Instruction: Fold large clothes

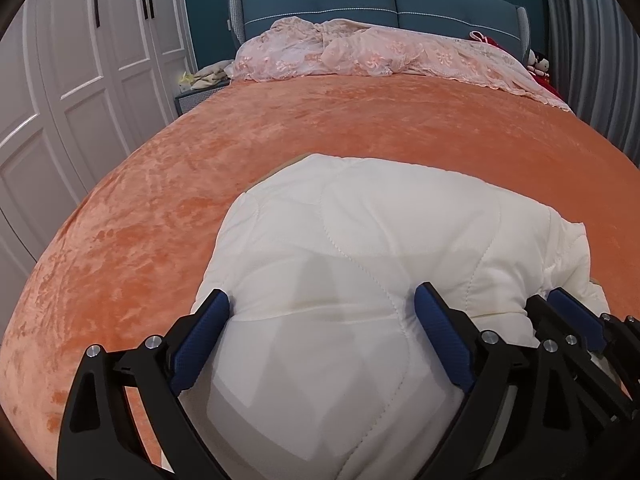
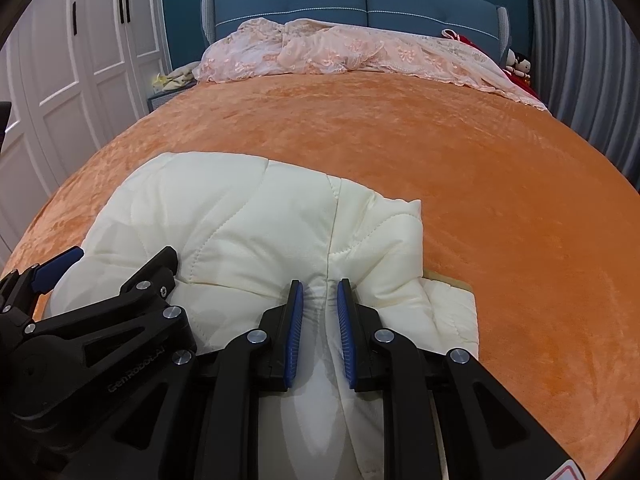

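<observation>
Gripping the near hem of the white quilted coat (image 2: pixel 248 216), my right tongs (image 2: pixel 320 300) are pinched on a ridge of its cloth, while my left tongs (image 1: pixel 320 312), just beside them, stand wide apart astride a puffed bulge. The coat stretches straight ahead of both across the orange bed (image 1: pixel 360 120), so I judge the fold goes forward.

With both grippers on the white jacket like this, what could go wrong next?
1. The left gripper stands wide open around a thick bulge of the white jacket; if it closes, it may catch too many layers or slide off.
2. The right gripper pinches only a narrow ridge of cloth, so pulling may let it slip.
3. Dragging could wrinkle the orange bedspread.
</observation>
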